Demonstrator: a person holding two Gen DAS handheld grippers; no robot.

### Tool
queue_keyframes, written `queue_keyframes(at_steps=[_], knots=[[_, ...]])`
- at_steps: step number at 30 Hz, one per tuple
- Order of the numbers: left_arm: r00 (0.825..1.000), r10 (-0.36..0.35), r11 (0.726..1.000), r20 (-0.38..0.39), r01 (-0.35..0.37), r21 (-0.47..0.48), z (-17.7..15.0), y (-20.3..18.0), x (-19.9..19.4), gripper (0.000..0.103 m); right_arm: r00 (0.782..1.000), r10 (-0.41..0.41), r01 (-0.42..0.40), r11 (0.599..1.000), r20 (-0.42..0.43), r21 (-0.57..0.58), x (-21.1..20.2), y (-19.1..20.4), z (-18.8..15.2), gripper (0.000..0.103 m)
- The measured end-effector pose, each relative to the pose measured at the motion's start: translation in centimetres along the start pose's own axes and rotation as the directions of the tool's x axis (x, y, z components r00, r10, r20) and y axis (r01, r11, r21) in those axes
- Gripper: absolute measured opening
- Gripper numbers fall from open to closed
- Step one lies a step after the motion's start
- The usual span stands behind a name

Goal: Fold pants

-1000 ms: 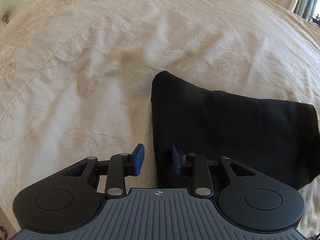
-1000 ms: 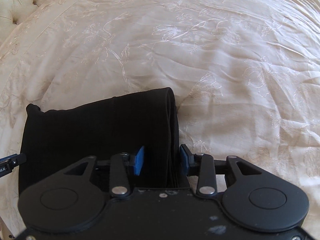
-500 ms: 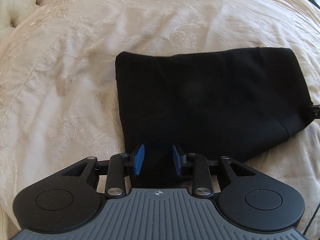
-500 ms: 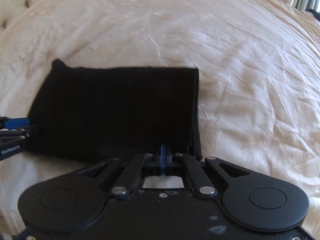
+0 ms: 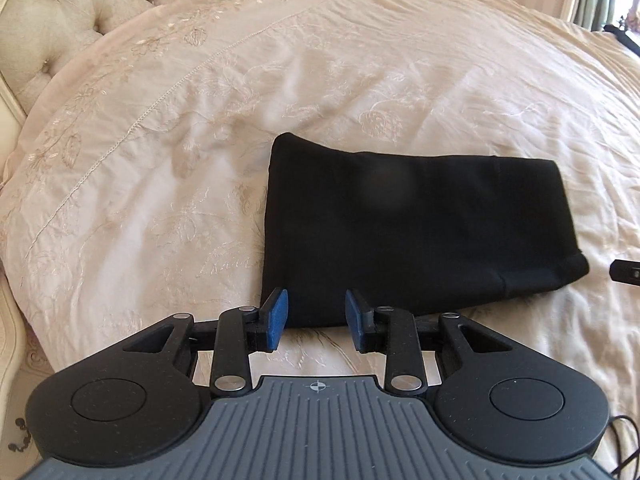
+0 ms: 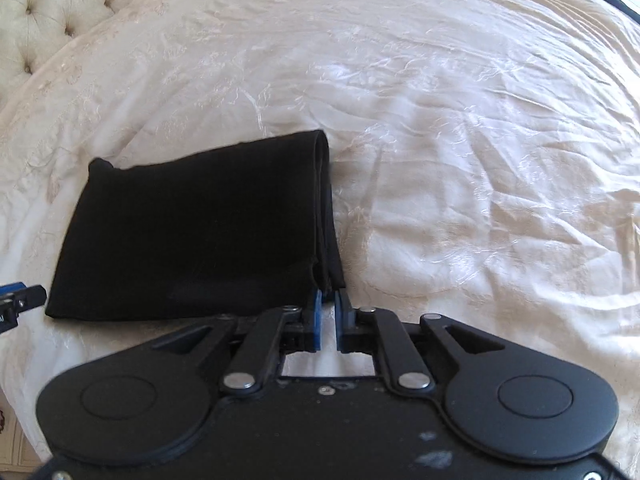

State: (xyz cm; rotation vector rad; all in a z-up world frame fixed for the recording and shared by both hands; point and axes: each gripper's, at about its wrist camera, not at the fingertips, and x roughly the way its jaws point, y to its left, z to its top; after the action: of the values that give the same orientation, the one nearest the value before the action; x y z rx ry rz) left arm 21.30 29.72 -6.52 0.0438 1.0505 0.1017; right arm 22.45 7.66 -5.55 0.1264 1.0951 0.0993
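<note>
Pants [image 6: 192, 228]: black, folded into a compact rectangle, lying flat on the bedspread, stacked layers showing along the right edge.
Right gripper [image 6: 327, 322]: near edge of the view, blue pads slightly parted, fingertips at the pants' near right corner, nothing clamped between them.
Left gripper [image 6: 18, 300]: only a tip shows at far left, beside the pants' near left corner.
Bedspread [image 6: 460, 140]: cream, embroidered, wrinkled.
Headboard [image 6: 44, 8]: tufted, far left.

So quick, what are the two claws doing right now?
Left gripper: open, holding nothing.
Right gripper: slightly open at the black pants' corner, gripping nothing.
</note>
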Motion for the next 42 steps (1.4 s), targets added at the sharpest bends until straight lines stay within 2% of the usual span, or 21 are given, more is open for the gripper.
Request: queue_keyframes(at_steps=[2, 3, 7, 11, 15, 23, 26, 35, 42], knots=[[1.000, 0.003, 1.000, 0.003, -0.003, -0.014, -0.3, -0.9, -1.6, 0.038, 0.999, 0.014, -0.013, 1.000, 0.052, -0.002, -2.8, -0.1, -0.2, 0.013], [1.000, 0.008, 1.000, -0.001, -0.008, -0.018, -0.4, -1.5, -2.3, 0.039, 0.997, 0.025, -0.025, 1.000, 0.077, -0.011, -4.1, 0.0, -0.3, 0.019], [1.000, 0.009, 1.000, 0.000, -0.009, -0.030, -1.2, -3.1, -5.3, 0.040, 0.987, 0.069, -0.062, 0.997, 0.144, -0.056, -8.7, 1.0, -1.1, 0.030], [1.000, 0.028, 0.999, 0.012, -0.027, -0.038, -1.8, -4.2, -7.4, 0.049, 0.981, 0.102, -0.090, 0.993, 0.167, -0.078, -11.9, 1.7, -2.3, 0.032], [0.996, 0.045, 0.998, 0.074, -0.041, -0.046, -2.5, -4.8, -9.9, 0.052, 0.977, 0.123, -0.107, 0.990, 0.176, -0.097, -14.9, 2.5, -4.2, 0.034], [0.993, 0.038, 0.999, 0.113, -0.033, -0.043, -3.8, -5.4, -13.2, 0.055, 0.975, 0.114, -0.096, 0.990, 0.191, -0.101, -17.4, 2.8, -6.2, 0.035], [0.995, 0.031, 0.999, 0.091, -0.030, -0.020, -4.3, -5.9, -13.8, 0.056, 0.979, 0.120, -0.104, 0.990, 0.166, -0.099, -17.8, 2.7, -6.2, 0.035], [0.999, 0.017, 0.999, 0.037, -0.015, -0.044, -3.8, -5.9, -13.9, 0.059, 0.990, 0.078, -0.070, 0.995, 0.118, -0.075, -18.5, 2.6, -6.2, 0.037], [1.000, 0.004, 0.999, 0.018, -0.004, -0.039, -2.0, -4.9, -12.8, 0.059, 0.992, 0.045, -0.037, 0.997, 0.119, -0.071, -17.6, 4.1, -3.9, 0.038]])
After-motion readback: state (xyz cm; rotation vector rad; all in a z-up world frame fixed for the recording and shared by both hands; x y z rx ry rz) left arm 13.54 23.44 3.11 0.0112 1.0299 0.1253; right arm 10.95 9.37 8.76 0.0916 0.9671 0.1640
